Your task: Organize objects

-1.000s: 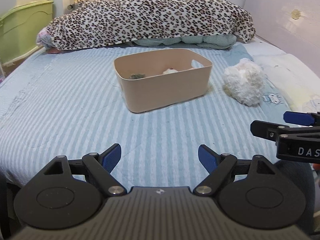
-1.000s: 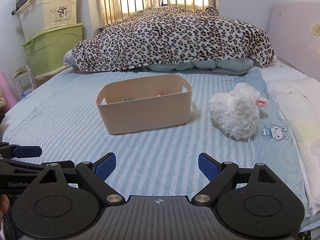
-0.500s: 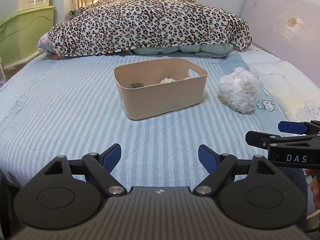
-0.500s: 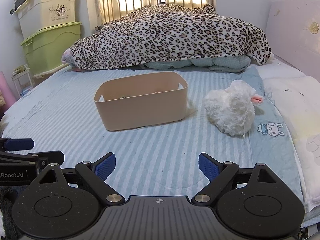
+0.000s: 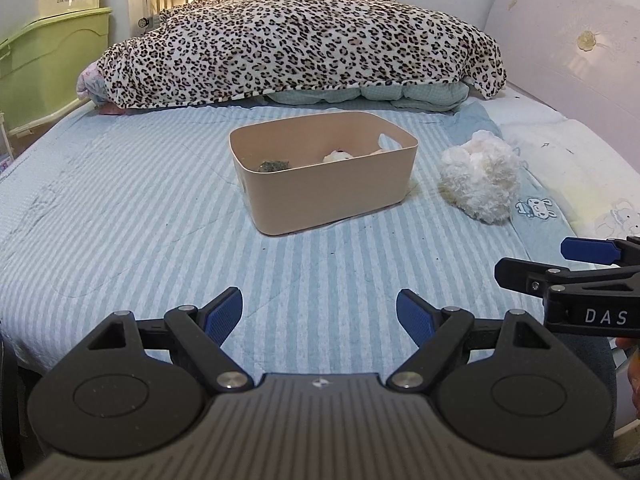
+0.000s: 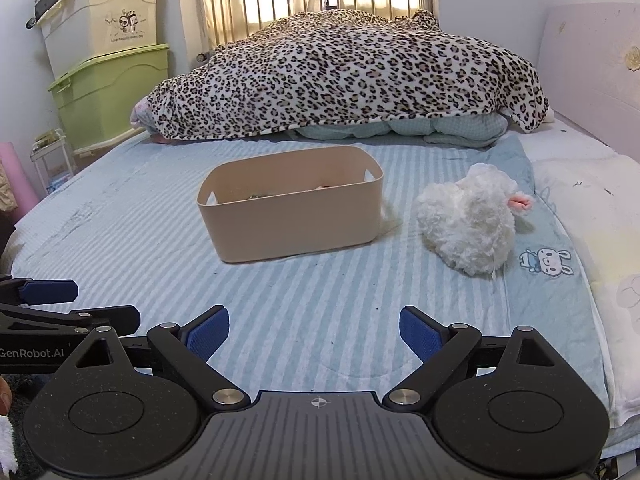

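Beige bin point(image 5: 324, 184) ahead, two small items inside; white plush point(image 6: 466, 226) ahead-right, outside it. My left gripper point(image 5: 319, 314) and right gripper point(image 6: 314, 330) both spread, empty; plush looks next, wanting a wide soft pinch.

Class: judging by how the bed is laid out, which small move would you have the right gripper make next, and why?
Probably advance the open right gripper toward the fluffy white plush toy: it lies on the striped sheet beside the beige plastic bin, which already holds small items.
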`<action>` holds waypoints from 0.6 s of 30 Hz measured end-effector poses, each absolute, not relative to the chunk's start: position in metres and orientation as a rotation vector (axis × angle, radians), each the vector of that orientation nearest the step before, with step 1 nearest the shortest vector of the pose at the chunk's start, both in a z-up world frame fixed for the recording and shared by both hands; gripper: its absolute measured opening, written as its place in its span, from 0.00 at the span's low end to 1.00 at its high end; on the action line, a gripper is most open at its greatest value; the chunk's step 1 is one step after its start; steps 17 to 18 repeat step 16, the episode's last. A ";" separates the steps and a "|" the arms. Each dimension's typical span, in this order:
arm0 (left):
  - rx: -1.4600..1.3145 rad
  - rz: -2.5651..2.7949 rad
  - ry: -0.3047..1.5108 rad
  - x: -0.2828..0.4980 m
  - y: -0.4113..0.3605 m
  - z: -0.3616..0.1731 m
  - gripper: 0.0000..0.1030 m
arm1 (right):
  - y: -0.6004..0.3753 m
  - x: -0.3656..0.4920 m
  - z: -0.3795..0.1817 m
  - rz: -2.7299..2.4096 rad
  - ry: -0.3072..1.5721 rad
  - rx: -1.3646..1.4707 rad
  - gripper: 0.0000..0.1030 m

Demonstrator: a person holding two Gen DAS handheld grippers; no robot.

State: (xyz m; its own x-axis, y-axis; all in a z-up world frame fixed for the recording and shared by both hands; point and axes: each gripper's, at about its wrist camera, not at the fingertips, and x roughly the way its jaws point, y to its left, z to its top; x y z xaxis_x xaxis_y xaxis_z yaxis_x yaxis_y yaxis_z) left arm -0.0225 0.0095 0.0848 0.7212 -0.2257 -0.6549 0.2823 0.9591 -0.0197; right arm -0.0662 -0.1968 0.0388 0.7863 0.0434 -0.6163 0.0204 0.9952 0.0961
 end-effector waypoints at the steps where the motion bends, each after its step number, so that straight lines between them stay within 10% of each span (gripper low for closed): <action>1: 0.082 -0.284 0.715 -0.023 0.009 0.085 0.82 | -0.197 -0.066 0.039 0.013 0.666 0.099 0.91; 18: 0.076 -0.294 0.713 -0.021 0.008 0.083 0.83 | -0.196 -0.061 0.032 0.028 0.685 0.100 0.91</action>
